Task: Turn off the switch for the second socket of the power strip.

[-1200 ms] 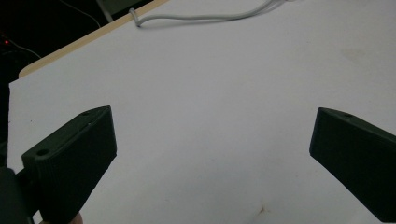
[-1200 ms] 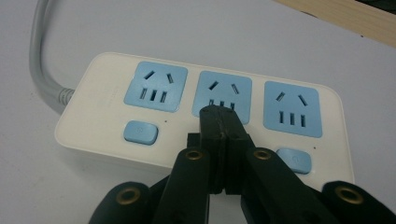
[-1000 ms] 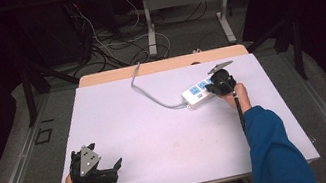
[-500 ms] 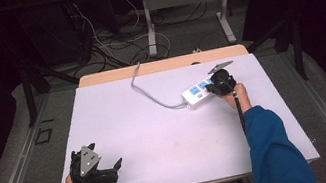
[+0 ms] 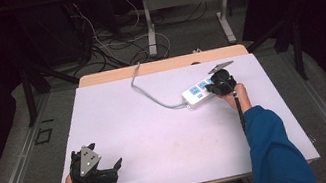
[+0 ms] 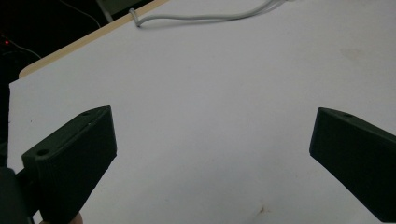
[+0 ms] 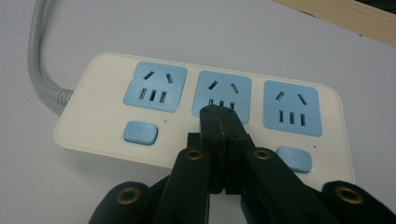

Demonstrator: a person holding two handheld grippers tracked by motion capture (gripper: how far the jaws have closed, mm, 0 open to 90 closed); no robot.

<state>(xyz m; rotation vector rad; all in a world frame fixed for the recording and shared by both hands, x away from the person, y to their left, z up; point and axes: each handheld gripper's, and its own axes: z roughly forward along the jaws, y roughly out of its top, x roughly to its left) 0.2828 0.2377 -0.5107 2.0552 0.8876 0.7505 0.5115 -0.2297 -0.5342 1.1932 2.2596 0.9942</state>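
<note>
White matte tabletop (image 5: 159,138) with a pale wood strip along its far edge, dark room behind, loose cables and metal desk legs on the floor beyond. Cream plastic three-outlet power strip with blue socket faces (image 5: 198,93) lies flat at the table's far right, its grey cord (image 5: 148,91) curving off over the far edge. Right gripper (image 5: 221,84) is down on the strip's right end; in the right gripper view its jaws are pressed together with nothing between them, tips (image 7: 219,116) sitting at the lower edge of the middle socket face, about where that socket's switch button would be. The blue rocker buttons under the left socket (image 7: 140,132) and the right socket (image 7: 294,158) are visible; the middle one is hidden behind the jaws. My read: this is a press on the middle switch, contact made or just short of it; can't tell if it has toggled, no indicator light visible. Left to do, likely: finish the press and lift off, maybe the other buttons. Left gripper (image 5: 113,168) rests idle at the near left corner, well apart from the strip, jaws spread wide over bare table. No brand, label or legible writing on the strip; only a faint embossed mark by the left socket, too small to read.
</note>
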